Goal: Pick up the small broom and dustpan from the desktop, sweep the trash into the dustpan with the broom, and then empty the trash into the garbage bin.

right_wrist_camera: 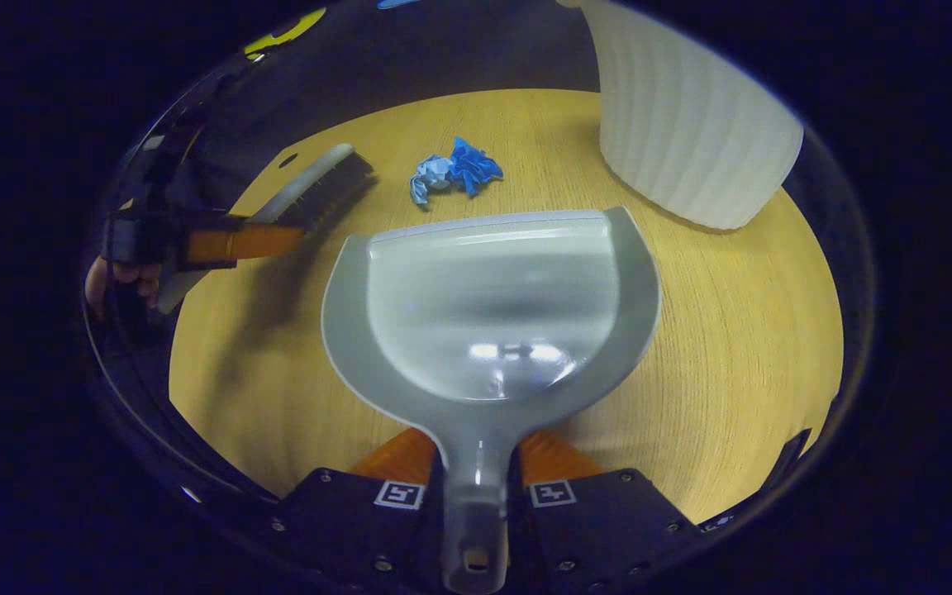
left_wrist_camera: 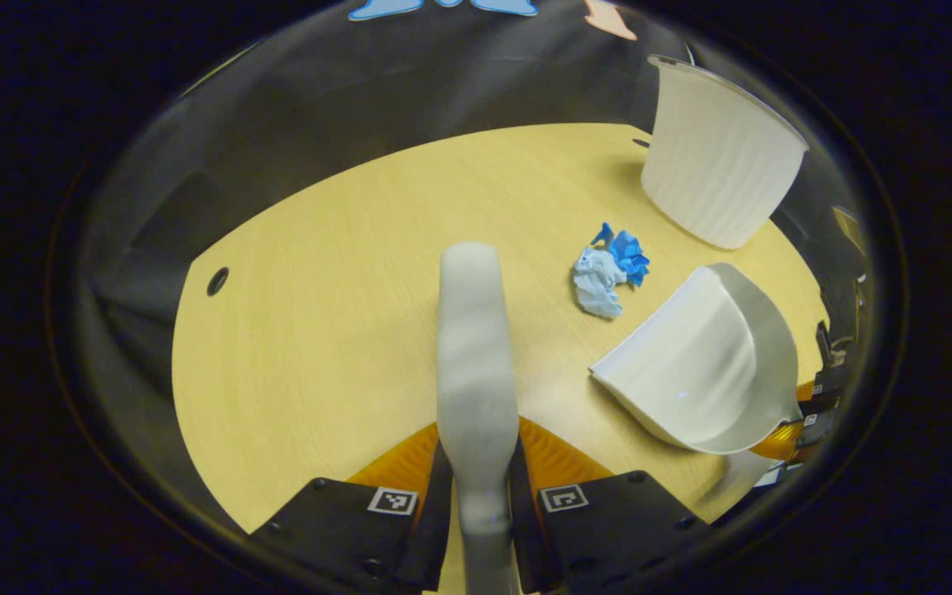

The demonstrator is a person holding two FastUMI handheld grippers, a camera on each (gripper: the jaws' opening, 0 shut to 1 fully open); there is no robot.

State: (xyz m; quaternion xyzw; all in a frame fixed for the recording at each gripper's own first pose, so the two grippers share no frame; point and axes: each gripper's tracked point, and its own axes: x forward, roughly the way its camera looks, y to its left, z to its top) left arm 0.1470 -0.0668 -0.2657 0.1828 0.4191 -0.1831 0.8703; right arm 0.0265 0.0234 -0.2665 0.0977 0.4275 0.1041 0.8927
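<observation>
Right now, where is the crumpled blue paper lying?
The crumpled blue paper lies on the desktop just beyond the dustpan front edge, between the broom head and the white garbage bin.

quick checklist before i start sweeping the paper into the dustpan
1. Left claw shut on broom: ok.
2. Right claw shut on dustpan handle: ok.
3. Dustpan mouth faces the crumpled paper: ok.
4. Dustpan lip flat on the desk: cannot tell.
5. Broom bristles behind the paper, opposite the dustpan: not ok, off to the side.
6. Bin upright beside the dustpan: ok.
</observation>
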